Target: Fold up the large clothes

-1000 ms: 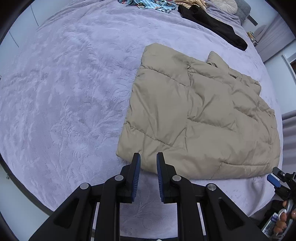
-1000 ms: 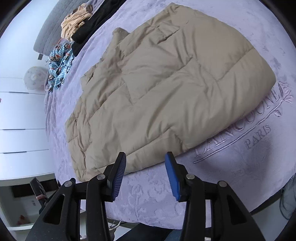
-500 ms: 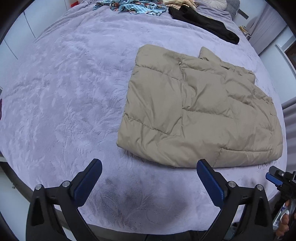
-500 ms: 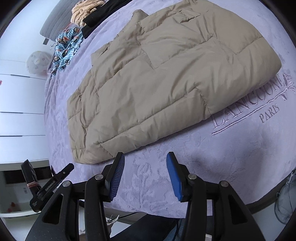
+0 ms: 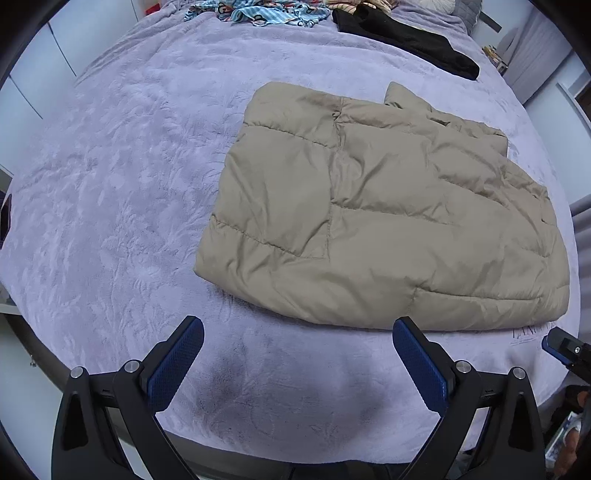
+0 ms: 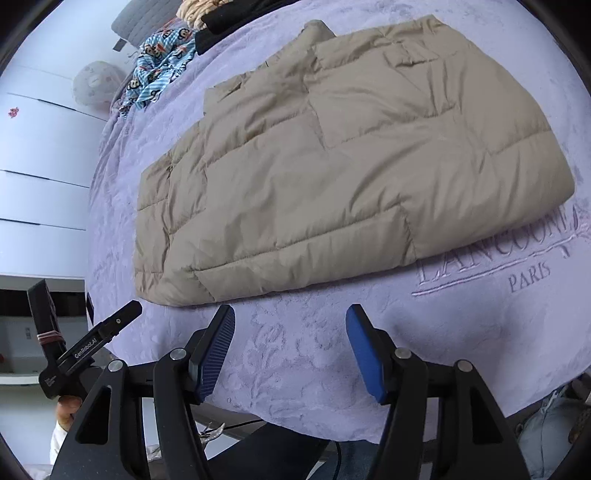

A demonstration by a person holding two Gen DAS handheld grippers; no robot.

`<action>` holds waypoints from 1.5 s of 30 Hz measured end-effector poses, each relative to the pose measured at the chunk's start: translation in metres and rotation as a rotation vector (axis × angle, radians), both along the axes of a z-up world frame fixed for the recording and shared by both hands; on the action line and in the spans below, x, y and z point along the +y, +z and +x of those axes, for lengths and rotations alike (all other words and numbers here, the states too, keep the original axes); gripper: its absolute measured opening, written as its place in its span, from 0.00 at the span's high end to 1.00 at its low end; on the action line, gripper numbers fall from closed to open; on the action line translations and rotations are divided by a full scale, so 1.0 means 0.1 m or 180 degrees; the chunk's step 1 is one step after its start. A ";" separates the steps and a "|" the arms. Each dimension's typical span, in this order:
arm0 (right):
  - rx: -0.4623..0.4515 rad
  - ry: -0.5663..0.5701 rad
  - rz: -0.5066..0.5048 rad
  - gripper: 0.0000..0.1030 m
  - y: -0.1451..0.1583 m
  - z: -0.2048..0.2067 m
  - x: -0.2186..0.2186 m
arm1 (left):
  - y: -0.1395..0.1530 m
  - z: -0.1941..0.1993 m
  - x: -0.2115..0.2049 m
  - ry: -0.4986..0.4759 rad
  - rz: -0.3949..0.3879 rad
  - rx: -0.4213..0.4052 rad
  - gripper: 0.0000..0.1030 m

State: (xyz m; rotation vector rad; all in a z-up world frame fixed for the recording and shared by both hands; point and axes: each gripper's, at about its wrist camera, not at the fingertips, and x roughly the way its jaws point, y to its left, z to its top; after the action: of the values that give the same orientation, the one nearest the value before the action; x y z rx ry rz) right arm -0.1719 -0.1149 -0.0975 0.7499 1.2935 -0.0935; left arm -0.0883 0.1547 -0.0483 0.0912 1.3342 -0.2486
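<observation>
Both grippers are hanging empty over the bed's near edge, the fold looking largely done.
Nearest, the left gripper is standing with jaws spread wide, and the right gripper has just been opening, nothing between its jaws; just beyond, the beige padded jacket is lying folded on the purple bedspread, possibly awaiting one more fold; unfolded clothes are waiting at the far edge.

Beige jacket: quilted, puffy matt cloth, faint sheen. Bed cover: lilac plush, embossed floral nap. Tool pads: blue ribbed rubber; arms matt black plastic.
</observation>
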 end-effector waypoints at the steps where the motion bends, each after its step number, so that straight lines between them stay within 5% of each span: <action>1: -0.0030 0.0017 -0.0039 0.33 0.04 0.00 -0.04 | 0.02 -0.02 -0.03 0.0001 0.0005 -0.0020 0.01; 3: -0.0093 0.0052 -0.0085 0.14 0.09 0.02 -0.11 | 0.06 -0.07 -0.09 0.0014 0.0016 -0.0052 0.01; 14: -0.0202 0.0263 -0.0048 0.13 0.13 0.02 -0.28 | 0.15 -0.19 -0.19 0.0109 0.0039 -0.0125 0.01; 27: -0.0090 0.0057 0.0137 0.13 0.04 0.39 -0.10 | 0.02 0.49 0.07 -0.0119 -0.0154 0.0030 0.01; 45: 0.0355 -0.0203 0.0056 0.13 -0.23 0.73 0.32 | -0.82 1.42 0.56 -0.0490 -0.0775 0.0781 0.01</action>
State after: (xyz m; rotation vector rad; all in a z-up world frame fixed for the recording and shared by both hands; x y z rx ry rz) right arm -0.0988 -0.0831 -0.1209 0.8105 1.3778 -0.1775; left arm 0.0540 0.2107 -0.1304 -0.0438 1.5316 -0.5650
